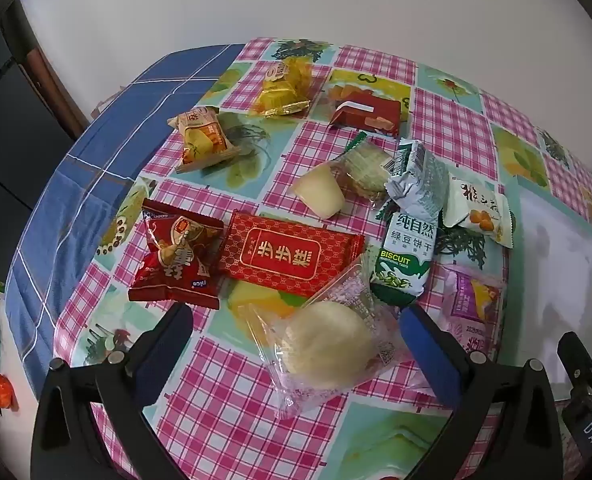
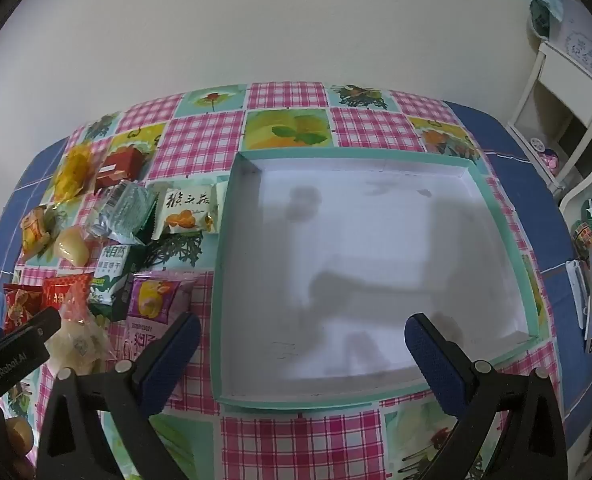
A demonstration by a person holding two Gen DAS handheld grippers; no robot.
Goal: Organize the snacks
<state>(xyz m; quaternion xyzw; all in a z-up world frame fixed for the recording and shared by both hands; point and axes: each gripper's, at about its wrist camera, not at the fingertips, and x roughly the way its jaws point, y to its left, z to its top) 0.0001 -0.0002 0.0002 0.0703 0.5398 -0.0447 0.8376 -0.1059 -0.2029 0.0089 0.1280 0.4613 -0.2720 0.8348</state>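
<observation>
Both jaws stand wide and hold nothing. On the left wrist view, the left gripper (image 1: pixel 296 328) hovers over a clear-wrapped bun (image 1: pixel 328 344), which lies between its jaws on the counter (image 1: pixel 224 392), overlapping the red packet (image 1: pixel 290 256) just beyond. Closing there may drag both. On the right wrist view, the right gripper (image 2: pixel 302 340) hangs over the empty tray (image 2: pixel 232 184); snacks lie left of its jaws.

My left gripper (image 1: pixel 296 344) hangs wide open over a pale round bun in clear plastic wrap (image 1: pixel 328 344). Beyond it lies a flat red foil packet with gold lettering (image 1: pixel 288 256) on the pink checked tablecloth (image 1: pixel 224 396).
</observation>
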